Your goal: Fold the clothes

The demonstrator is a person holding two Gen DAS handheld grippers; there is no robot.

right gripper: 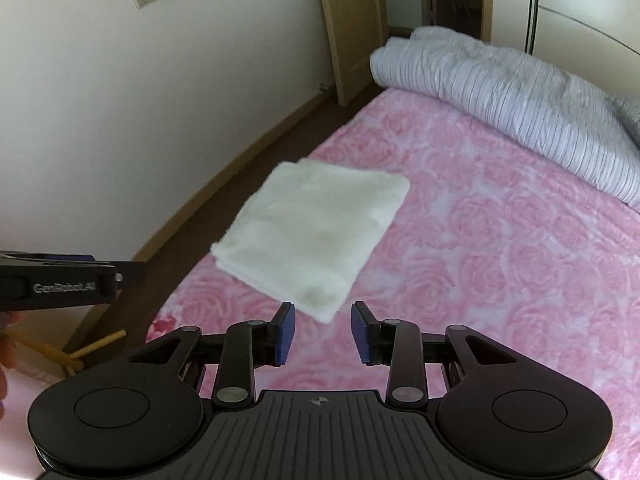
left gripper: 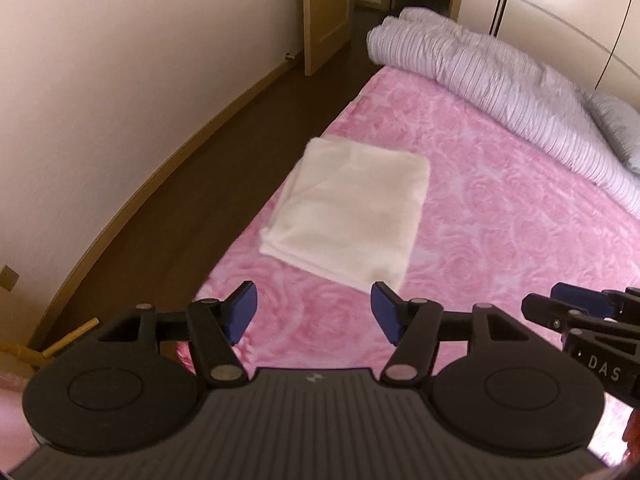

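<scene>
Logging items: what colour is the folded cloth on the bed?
The folded cloth is cream white; clearest in right wrist view.

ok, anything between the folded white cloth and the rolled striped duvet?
Nothing: only bare pink rose-patterned bedspread lies between the folded white cloth and the rolled striped lilac duvet; both wrist views show it.

A folded cloth [left gripper: 348,212] lies flat on the bed [left gripper: 500,216], near the bed's left edge. Behind it, along the far side of the bed, sits a rolled duvet [left gripper: 492,80], with a pillow [left gripper: 616,128] at its right end. Left of the bed runs a strip of floor [left gripper: 208,184], then the wall [left gripper: 120,92]. A door [left gripper: 324,12] stands beyond the floor strip, left of the duvet.
</scene>
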